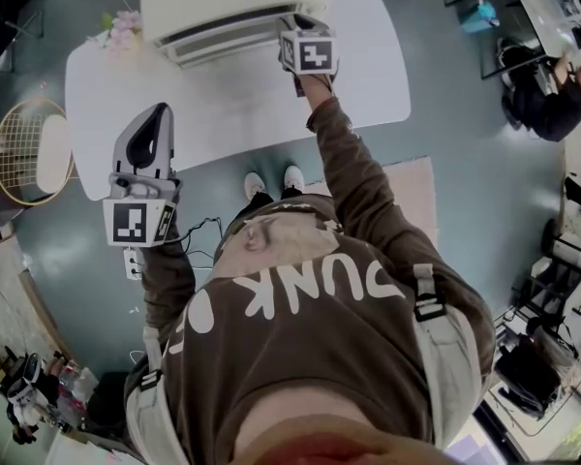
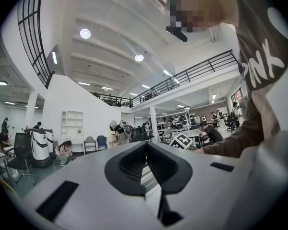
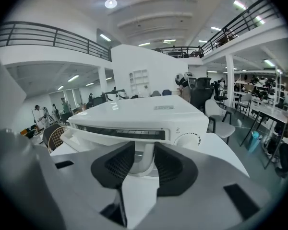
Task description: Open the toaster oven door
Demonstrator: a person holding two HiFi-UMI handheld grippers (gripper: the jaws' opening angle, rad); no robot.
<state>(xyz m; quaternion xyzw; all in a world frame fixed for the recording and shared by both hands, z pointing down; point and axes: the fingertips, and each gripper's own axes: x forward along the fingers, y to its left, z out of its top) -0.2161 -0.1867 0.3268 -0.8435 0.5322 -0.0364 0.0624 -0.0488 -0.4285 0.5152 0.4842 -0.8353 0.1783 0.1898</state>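
A white toaster oven [image 1: 232, 3] stands at the back of a white table [image 1: 368, 76]. Its door [image 3: 115, 133] leans a little forward, and a dark gap shows along the door's top edge. My right gripper [image 1: 292, 29] is at the door's right end, and its jaws [image 3: 144, 152] stand wide apart. The white door handle [image 3: 143, 159] sits between the black pads [image 3: 117, 166], which do not squeeze it. My left gripper [image 1: 153, 116] hangs over the table's front left corner, away from the oven. Its jaws [image 2: 145, 145] are shut with nothing in them.
Pink flowers [image 1: 121, 29] sit at the table's back left corner. A round wicker seat [image 1: 29, 153] stands left of the table. A power strip [image 1: 133, 263] and cable lie on the floor. A pale rug [image 1: 416, 192] is under my feet. A person [image 1: 547, 105] sits far right.
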